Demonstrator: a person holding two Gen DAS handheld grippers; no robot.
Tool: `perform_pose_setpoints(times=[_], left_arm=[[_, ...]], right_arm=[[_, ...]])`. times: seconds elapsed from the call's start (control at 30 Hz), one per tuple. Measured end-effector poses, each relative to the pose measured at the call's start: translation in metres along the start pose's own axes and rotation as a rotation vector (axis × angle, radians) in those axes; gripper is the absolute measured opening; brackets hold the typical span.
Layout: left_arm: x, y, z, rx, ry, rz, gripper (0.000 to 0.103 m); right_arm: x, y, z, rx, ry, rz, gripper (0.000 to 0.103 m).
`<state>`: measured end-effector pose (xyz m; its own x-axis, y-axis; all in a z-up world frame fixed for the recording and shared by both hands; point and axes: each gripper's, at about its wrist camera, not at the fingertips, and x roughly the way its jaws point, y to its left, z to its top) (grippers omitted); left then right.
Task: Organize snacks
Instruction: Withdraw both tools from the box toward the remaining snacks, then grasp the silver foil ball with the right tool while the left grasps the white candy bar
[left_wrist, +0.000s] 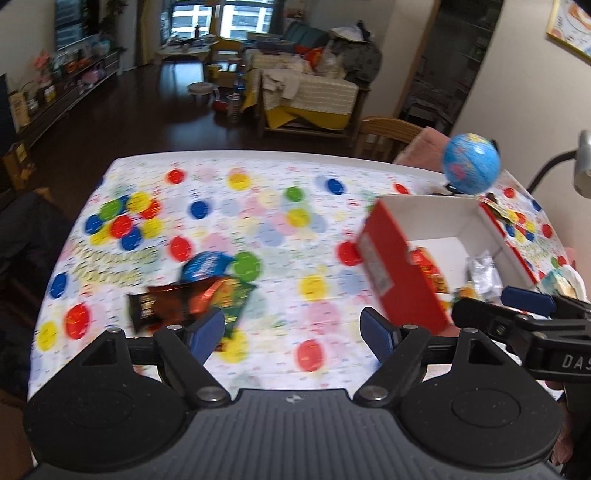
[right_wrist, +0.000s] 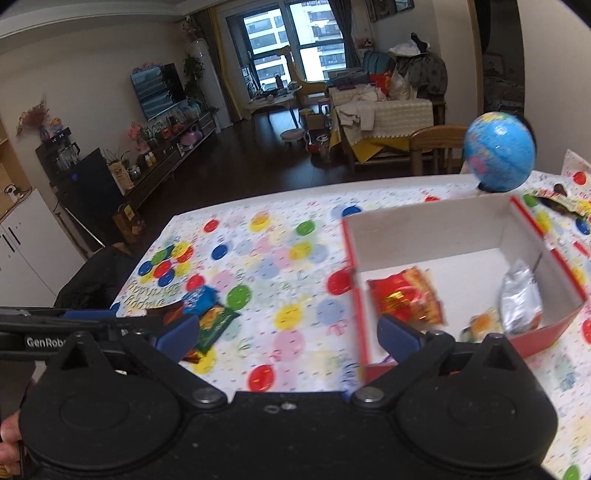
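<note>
A red box (left_wrist: 399, 269) with a white inside stands on the table at the right; it also shows in the right wrist view (right_wrist: 424, 236). Inside lie a red snack pack (right_wrist: 406, 297), a silver pack (right_wrist: 521, 299) and an orange-yellow pack (right_wrist: 484, 325). Left of the box, a blue pack (left_wrist: 205, 264), a dark brown pack (left_wrist: 162, 306) and a green pack (left_wrist: 236, 299) lie in a loose pile. My left gripper (left_wrist: 291, 330) is open and empty just before the pile. My right gripper (right_wrist: 288, 332) is open and empty, beside the box's left wall.
A small blue globe (right_wrist: 498, 151) stands behind the box at the far table edge. Another snack wrapper (right_wrist: 557, 199) lies right of the box. The polka-dot tablecloth (left_wrist: 280, 229) covers the table. A wooden chair (right_wrist: 436, 144) stands beyond the far edge.
</note>
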<state>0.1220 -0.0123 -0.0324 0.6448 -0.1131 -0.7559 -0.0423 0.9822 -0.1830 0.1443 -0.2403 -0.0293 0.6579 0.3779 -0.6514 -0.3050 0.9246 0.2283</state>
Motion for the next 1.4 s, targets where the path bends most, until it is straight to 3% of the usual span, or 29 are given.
perform_pose_setpoints(times=[0.33,0.63,1.23,1.4], left_arm=[[0.002,0.081,-0.013,-0.047,0.036,0.062,0.08],[0.022,0.128,-0.023,-0.078,0.09,0.098,0.08],[0.093,0.167,-0.053,-0.088,0.235,0.13,0.079],[0.099,0.163,-0.055,-0.087,0.243,0.11,0.076]], right_arm=[[0.031,0.061,-0.021,-0.03,0.058,0.035,0.103],[0.063,0.104,-0.039,-0.072,0.121,0.056,0.098],[0.141,0.147,-0.08,-0.17,0.314,0.031,0.071],[0.158,0.153,-0.085,-0.181,0.353,0.046,0.056]])
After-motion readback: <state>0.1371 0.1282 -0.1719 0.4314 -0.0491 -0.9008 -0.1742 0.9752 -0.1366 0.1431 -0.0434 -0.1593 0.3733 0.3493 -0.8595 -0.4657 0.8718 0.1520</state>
